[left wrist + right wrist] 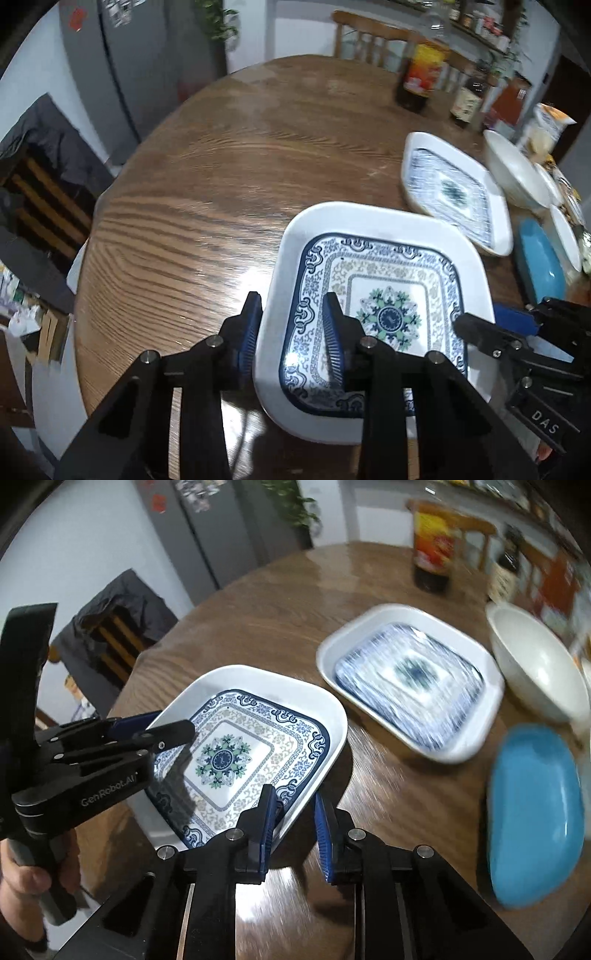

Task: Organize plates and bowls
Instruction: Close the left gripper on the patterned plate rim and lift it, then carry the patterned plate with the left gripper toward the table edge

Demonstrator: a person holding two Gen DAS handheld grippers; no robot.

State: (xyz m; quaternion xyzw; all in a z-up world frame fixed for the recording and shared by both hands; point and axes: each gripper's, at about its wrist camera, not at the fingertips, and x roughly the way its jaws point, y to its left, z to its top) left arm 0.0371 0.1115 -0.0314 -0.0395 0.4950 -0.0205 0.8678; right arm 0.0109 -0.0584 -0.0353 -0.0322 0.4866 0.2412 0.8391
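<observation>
A square white plate with a blue floral pattern (pixel 384 291) (pixel 236 753) lies on the round wooden table (pixel 207 177). My left gripper (pixel 291 317) straddles its left rim, one finger outside and one inside, jaws apart. My right gripper (pixel 293 812) straddles the plate's near right rim in the same way, jaws a little apart. A second patterned square plate (pixel 454 192) (pixel 406 679) lies further right. A white bowl (pixel 517 170) (pixel 535 664) and a blue oval dish (pixel 539 258) (pixel 535 812) lie beyond it.
A dark sauce bottle with a red label (pixel 421 74) (pixel 432 546) and other bottles (pixel 469 99) stand at the table's far side. A wooden chair (pixel 373 37) stands behind. Packets and small white dishes (pixel 565 236) crowd the right edge.
</observation>
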